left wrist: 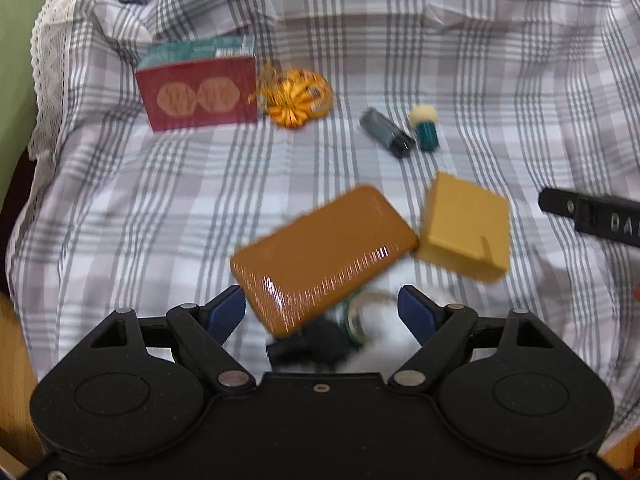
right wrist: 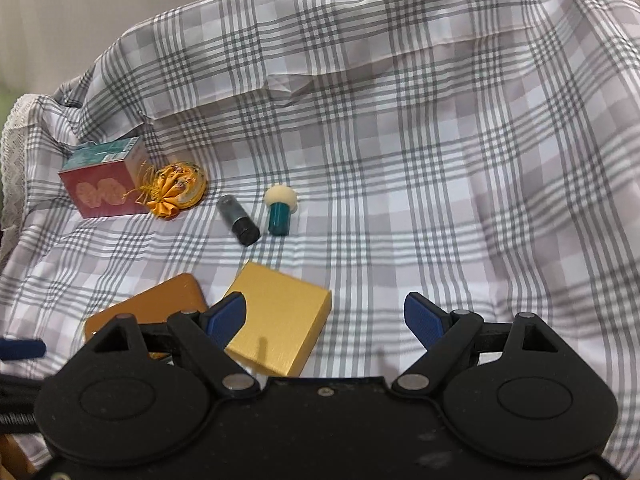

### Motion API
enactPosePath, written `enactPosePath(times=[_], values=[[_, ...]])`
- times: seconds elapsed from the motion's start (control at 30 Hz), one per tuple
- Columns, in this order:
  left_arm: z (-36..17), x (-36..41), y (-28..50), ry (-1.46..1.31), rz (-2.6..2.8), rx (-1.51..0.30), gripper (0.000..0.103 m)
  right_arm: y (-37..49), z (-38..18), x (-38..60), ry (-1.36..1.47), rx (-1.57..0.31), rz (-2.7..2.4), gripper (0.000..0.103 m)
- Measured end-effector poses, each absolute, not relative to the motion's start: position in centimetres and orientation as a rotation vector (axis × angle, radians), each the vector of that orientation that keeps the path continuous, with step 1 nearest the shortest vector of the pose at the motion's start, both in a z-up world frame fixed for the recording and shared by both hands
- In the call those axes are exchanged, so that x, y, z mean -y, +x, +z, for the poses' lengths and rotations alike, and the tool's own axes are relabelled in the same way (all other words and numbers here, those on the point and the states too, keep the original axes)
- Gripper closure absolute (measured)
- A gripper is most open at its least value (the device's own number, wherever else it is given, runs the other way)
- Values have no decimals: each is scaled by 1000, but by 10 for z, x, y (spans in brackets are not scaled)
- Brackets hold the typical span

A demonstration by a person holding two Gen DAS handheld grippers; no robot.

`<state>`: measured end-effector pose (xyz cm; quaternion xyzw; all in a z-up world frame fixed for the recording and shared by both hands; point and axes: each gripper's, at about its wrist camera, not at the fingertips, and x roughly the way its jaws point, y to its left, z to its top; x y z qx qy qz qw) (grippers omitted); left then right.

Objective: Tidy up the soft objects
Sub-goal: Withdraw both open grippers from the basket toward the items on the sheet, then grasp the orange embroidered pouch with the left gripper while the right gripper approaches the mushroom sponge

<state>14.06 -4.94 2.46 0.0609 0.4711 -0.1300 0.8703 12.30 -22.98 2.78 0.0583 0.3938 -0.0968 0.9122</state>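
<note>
Pouch (right wrist: 176, 190) on plaid cloth (right wrist: 400, 160)

Grey-and-white plaid cloth (left wrist: 360, 32) covers the whole surface, creased and bunched at back. White lace trim (left wrist: 48, 60) along its left edge. Green wall (left wrist: 12, 80) far left, wooden floor (left wrist: 12, 360) lower left. Soft, even light.

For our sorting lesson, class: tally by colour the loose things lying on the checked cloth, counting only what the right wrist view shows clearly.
Red: 1, the red box
Orange or gold: 3, the fabric pouch, the flat orange case, the yellow box
Dark grey: 1, the tube
Teal: 1, the puff-topped stub
Total: 6
</note>
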Motion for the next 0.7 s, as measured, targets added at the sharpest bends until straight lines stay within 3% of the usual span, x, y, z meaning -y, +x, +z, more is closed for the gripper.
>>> enactPosePath(times=[0.7], values=[[-1,92,292,86,-201,-845,22,195,-9,250,98,-819,-210,18]])
